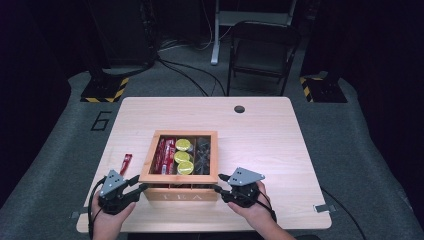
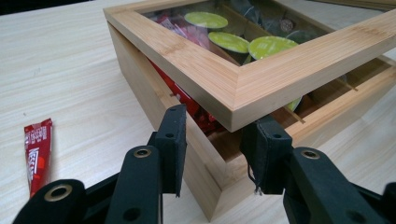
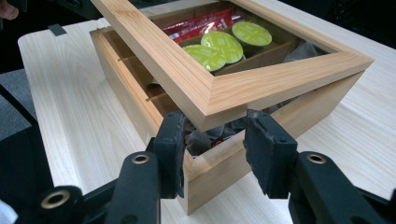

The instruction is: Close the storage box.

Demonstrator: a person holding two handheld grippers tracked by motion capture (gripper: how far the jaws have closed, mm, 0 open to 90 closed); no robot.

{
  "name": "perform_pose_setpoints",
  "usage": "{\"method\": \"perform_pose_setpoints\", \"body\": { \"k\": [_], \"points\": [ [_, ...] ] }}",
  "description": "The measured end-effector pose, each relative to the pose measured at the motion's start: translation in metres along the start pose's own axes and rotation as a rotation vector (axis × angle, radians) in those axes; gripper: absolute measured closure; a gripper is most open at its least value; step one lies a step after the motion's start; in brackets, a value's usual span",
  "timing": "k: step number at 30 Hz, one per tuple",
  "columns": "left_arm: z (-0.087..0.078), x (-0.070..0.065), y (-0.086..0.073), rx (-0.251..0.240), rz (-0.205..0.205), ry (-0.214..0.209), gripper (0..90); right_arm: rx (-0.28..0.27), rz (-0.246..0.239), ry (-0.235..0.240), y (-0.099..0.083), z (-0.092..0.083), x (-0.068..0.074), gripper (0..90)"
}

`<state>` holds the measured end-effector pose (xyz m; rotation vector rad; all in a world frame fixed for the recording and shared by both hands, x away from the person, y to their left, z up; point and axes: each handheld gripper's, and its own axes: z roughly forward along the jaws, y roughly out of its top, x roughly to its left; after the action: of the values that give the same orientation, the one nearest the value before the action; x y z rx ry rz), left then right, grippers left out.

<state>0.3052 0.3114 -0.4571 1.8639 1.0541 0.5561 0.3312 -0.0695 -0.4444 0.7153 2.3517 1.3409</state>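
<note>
Wooden surface (image 1: 280,150); tea box (image 1: 181,192) near front edge, glass lid (image 2: 243,88) raised a little at front. Left gripper (image 2: 217,149) and right gripper (image 3: 212,147), half-open, straddle the front corners under lid; grip unclear. Red sachet (image 2: 37,151) lies left of the box.

The box (image 1: 181,192) carries letters on its near wall, too small to read in the high view. The dark items (image 1: 202,155) in its right compartment are too blurred to identify. In the left gripper view, the lid (image 2: 243,88) hides most of the red packets (image 2: 187,100), and the right edge cuts the box off.
</note>
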Motion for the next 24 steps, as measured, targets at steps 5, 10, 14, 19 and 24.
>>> {"method": "perform_pose_setpoints", "body": {
  "k": [5, 10, 14, 19, 24],
  "points": [
    [0.0012, 0.0001, -0.0044, 0.027, -0.013, -0.012, 59.0, 0.028, 0.007, 0.007, -0.0044, 0.0029, 0.0007, 57.5],
    [0.0000, 0.0009, -0.0056, 0.033, -0.011, -0.017, 55.9, 0.037, 0.036, 0.034, -0.0071, 0.0047, -0.0016, 57.3],
    [-0.0001, 0.0025, -0.0059, 0.041, 0.011, -0.026, 54.8, 0.038, 0.036, 0.025, -0.0079, 0.0055, -0.0004, 57.4],
    [0.0004, 0.0019, -0.0058, 0.049, 0.019, -0.030, 54.8, 0.046, 0.028, 0.026, -0.0088, 0.0063, -0.0007, 57.3],
    [0.0018, -0.0008, -0.0024, 0.073, 0.031, -0.031, 54.8, 0.047, 0.031, 0.025, -0.0100, 0.0069, 0.0003, 57.1]
  ]
}}
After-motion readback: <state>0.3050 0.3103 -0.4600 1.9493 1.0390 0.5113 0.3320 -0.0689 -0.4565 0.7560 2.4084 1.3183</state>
